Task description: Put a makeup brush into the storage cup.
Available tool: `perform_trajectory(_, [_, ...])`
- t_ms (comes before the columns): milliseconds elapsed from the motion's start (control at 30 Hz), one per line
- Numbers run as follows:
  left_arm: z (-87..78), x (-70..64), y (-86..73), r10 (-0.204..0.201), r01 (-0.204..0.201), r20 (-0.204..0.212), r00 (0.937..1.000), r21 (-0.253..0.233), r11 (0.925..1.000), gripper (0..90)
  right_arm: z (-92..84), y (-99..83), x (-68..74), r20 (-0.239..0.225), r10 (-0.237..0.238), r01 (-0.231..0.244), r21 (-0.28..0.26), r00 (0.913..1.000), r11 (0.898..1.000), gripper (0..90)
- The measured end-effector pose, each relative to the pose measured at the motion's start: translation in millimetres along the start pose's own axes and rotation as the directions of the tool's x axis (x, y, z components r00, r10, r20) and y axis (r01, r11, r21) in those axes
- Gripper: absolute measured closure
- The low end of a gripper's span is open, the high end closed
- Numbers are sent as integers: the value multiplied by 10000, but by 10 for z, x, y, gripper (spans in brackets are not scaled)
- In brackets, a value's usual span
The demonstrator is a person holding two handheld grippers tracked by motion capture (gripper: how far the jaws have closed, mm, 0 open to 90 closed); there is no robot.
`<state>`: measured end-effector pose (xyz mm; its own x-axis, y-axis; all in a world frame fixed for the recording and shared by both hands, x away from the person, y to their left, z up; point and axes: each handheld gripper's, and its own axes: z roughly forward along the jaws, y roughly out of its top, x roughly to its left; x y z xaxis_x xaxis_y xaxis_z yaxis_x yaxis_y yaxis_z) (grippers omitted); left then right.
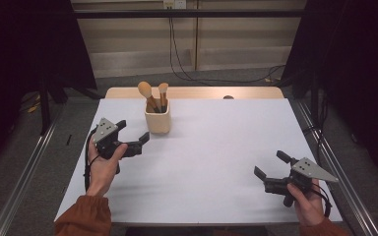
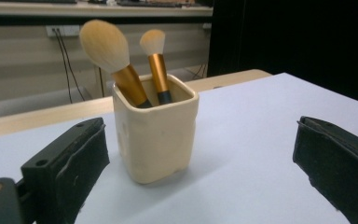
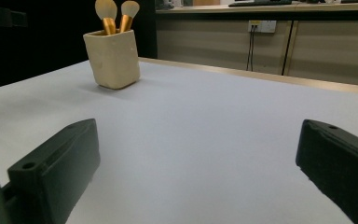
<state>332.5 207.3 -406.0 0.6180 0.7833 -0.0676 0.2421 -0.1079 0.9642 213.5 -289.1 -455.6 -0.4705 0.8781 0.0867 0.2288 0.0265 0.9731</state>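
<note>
**Both grippers spread wide over a pale tabletop**

My left gripper (image 1: 134, 133), left of centre in the high view, has its jaws wide apart and empty, aimed at the cream cup (image 1: 158, 121) just beside it. Two brushes (image 1: 153, 96) stand in that cup. My right gripper (image 1: 272, 168), lower right, is equally wide. Beneath lies the white table (image 1: 216, 162); beyond, a grey floor, dark curtains and wall cables (image 1: 177, 59).
</note>
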Motion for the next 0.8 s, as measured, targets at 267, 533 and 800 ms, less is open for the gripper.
perform_trajectory(267, [-162, -26, -125, -110, 113, -127, 9999, 233, 9997, 37, -3, -2, -2, 65, -27, 27, -6, 10000, 10000, 0])
perform_trajectory(533, [-351, -69, -193, -210, 215, -188, 9996, 236, 9995, 42, -9, -5, 9, 85, -92, 92, 29, 9999, 10000, 0])
perform_trajectory(800, [-515, -87, -331, -107, 122, -307, 9995, 472, 9988, 32, -27, -7, 8, 94, -87, 87, 19, 9999, 10000, 0])
